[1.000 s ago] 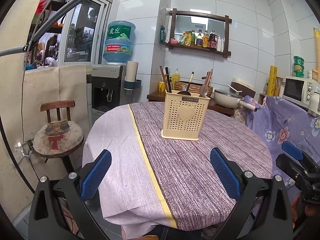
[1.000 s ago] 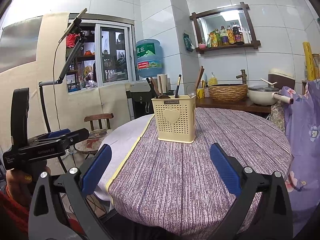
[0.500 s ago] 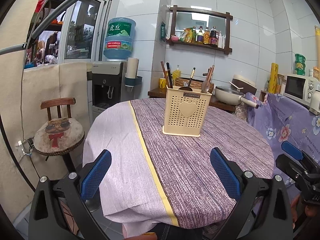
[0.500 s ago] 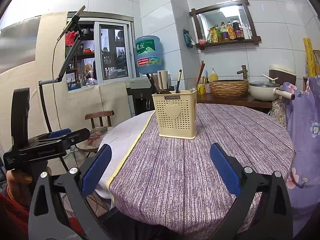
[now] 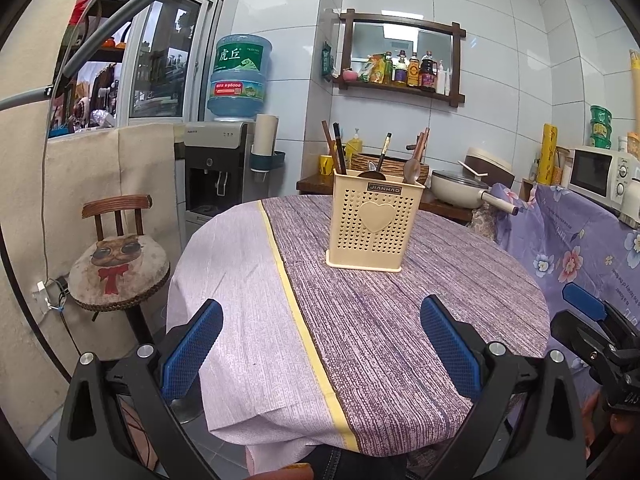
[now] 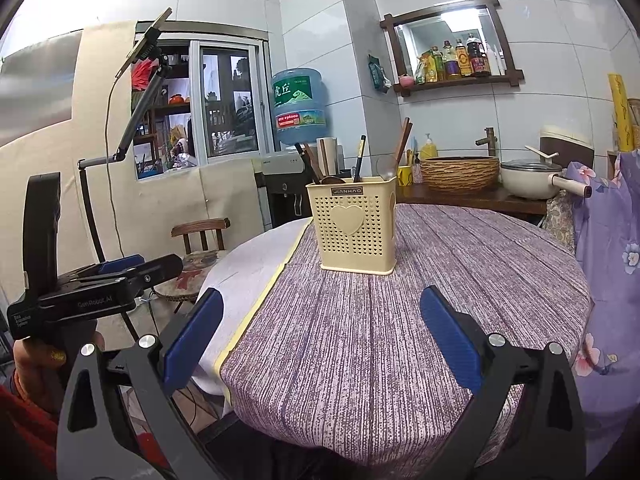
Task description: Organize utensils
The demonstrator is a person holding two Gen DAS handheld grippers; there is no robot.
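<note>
Both grippers, left and right, have dropped lower, released and empty; utensils sit in caddy mid-table, looks done.

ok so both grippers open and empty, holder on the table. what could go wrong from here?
1. The utensil holder is tall and stands free on the tablecloth; a sideways nudge from the left gripper or right gripper could tip or slide it.
2. The chopsticks and spoons lean loosely, so pulling one may drag others.
3. The tablecloth overhangs the edge and could snag.
</note>
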